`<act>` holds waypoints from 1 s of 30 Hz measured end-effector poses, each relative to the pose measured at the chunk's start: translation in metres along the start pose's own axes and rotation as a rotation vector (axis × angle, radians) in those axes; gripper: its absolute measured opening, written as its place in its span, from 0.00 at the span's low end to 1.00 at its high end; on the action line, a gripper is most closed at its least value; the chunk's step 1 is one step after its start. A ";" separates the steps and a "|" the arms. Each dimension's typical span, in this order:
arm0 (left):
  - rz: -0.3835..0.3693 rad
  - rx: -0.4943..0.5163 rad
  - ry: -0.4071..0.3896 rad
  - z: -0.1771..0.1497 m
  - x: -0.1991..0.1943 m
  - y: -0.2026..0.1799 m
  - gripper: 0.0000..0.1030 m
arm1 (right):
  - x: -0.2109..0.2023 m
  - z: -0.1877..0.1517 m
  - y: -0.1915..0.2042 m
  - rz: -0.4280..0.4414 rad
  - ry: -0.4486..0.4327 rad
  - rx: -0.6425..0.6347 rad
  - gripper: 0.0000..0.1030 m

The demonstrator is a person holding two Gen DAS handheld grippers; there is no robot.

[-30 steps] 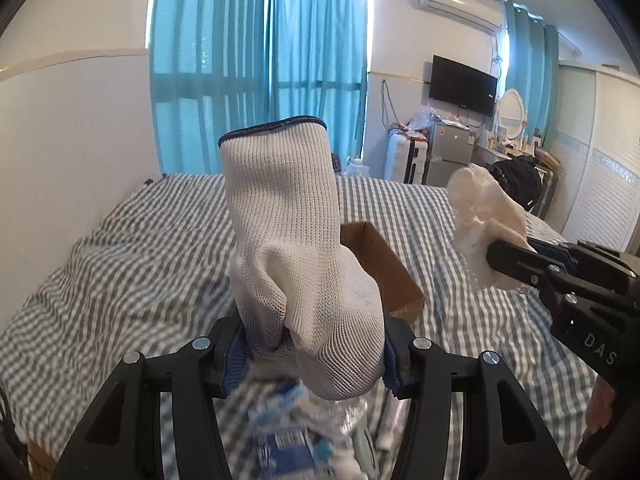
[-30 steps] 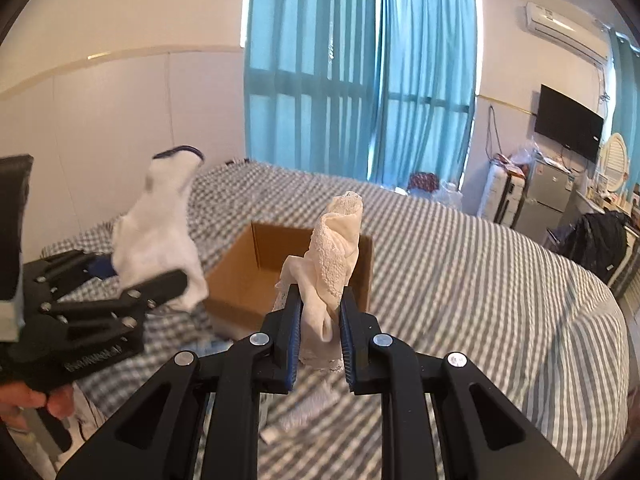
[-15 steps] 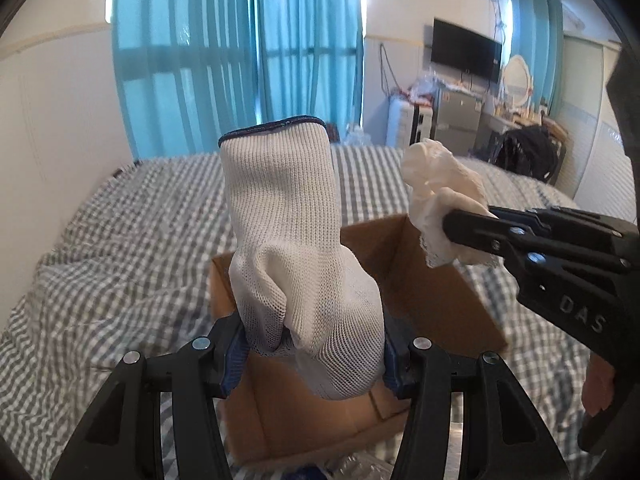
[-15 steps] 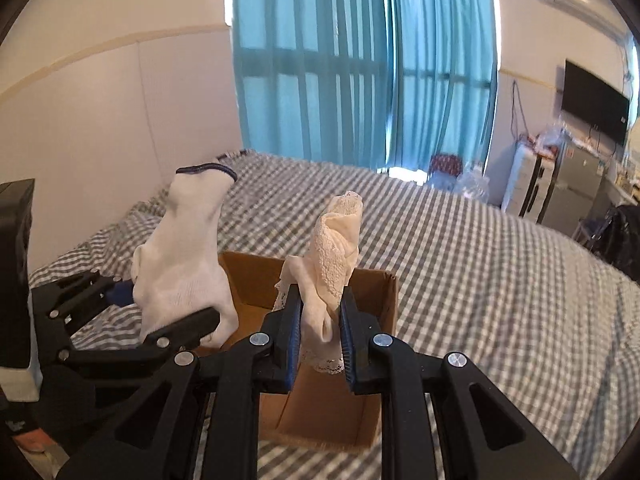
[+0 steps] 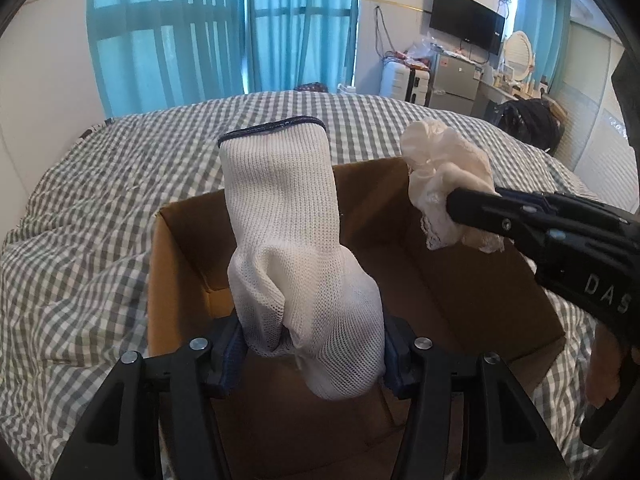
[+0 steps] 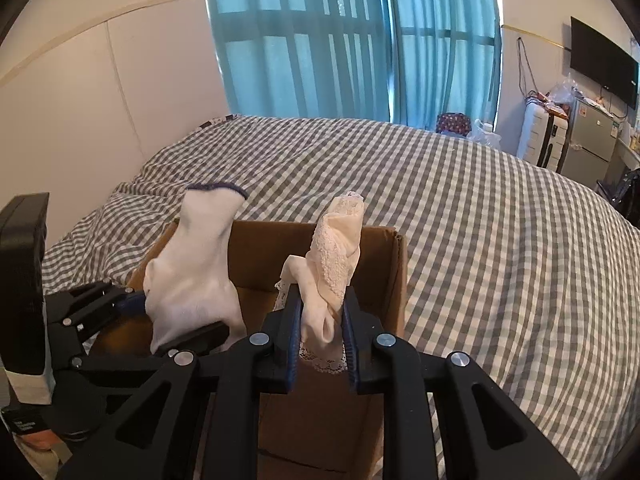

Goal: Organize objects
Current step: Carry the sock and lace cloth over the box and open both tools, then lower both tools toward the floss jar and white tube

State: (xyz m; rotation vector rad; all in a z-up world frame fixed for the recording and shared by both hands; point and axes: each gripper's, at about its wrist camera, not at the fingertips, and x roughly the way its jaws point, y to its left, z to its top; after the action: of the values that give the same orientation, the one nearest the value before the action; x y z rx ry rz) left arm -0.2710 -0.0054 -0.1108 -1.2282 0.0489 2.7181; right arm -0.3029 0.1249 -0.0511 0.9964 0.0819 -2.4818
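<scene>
My left gripper (image 5: 312,344) is shut on a white knit glove (image 5: 288,232) with a dark cuff edge, held upright over the open cardboard box (image 5: 472,288). The glove also shows in the right wrist view (image 6: 196,268). My right gripper (image 6: 322,334) is shut on a cream lace cloth (image 6: 336,264), also above the box (image 6: 396,280). In the left wrist view the lace cloth (image 5: 444,176) sits at the right, over the box's far right corner. The box's inside looks bare where visible.
The box rests on a bed with a grey-and-white checked cover (image 6: 500,240). Teal curtains (image 5: 224,32) hang behind. A TV (image 5: 466,22), a small fridge (image 5: 454,80) and a suitcase (image 6: 538,136) stand at the far right wall.
Both grippers have moved forward and down over the box, which now fills the lower part of both views. Each still holds its item.
</scene>
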 end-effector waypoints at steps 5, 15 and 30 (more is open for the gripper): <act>0.021 0.012 0.005 -0.004 -0.014 -0.006 0.73 | -0.022 0.002 -0.003 0.021 -0.050 0.047 0.48; 0.078 0.011 -0.145 0.001 -0.104 -0.010 0.91 | -0.113 0.012 0.013 -0.046 -0.166 0.050 0.72; 0.185 -0.028 -0.374 -0.050 -0.232 -0.030 1.00 | -0.265 -0.041 0.067 -0.213 -0.326 -0.016 0.86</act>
State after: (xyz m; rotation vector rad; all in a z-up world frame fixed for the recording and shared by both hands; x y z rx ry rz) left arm -0.0782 -0.0106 0.0304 -0.7343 0.0828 3.0712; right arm -0.0802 0.1789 0.1026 0.5912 0.1076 -2.8000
